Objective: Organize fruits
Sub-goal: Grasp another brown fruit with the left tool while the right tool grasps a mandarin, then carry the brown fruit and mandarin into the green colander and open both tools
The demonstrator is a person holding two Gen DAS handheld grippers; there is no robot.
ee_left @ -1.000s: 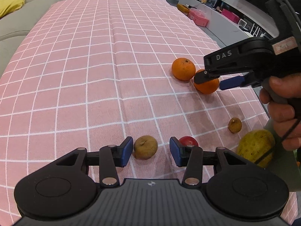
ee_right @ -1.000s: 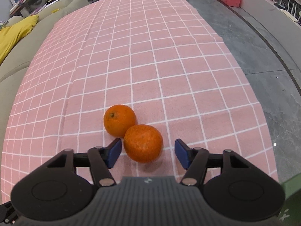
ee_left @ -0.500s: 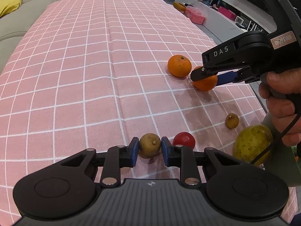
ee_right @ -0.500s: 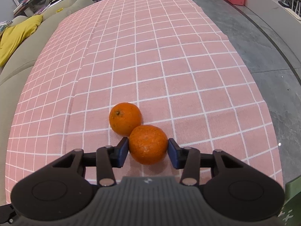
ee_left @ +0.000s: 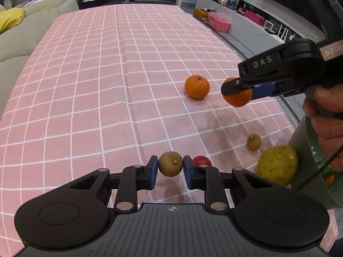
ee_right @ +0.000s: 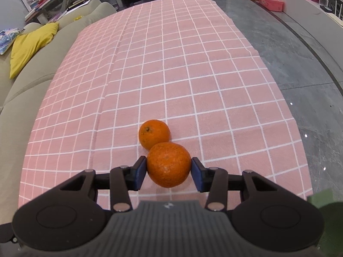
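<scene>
My left gripper [ee_left: 170, 171] is shut on a small brown round fruit [ee_left: 170, 164] and holds it above the pink checked cloth [ee_left: 107, 85]. My right gripper [ee_right: 169, 171] is shut on an orange [ee_right: 169, 167] and holds it off the cloth; that orange also shows in the left wrist view [ee_left: 238, 97]. A second orange [ee_right: 154, 134] lies on the cloth just beyond it, also seen in the left wrist view [ee_left: 197, 86]. A small red fruit [ee_left: 202, 161], another small brown fruit [ee_left: 254, 142] and a large yellow-green fruit [ee_left: 277, 164] lie on the cloth at the near right.
A green container [ee_left: 317, 171] stands at the right edge beside the yellow-green fruit. A beige sofa [ee_right: 21, 85] with a yellow cushion [ee_right: 30, 45] borders the cloth on the left. Grey floor [ee_right: 300, 64] lies to the right of the cloth.
Both grippers closed from open onto their fruits, the left on the brown fruit, the right on the orange. Both fruits have since been lifted off the cloth.
</scene>
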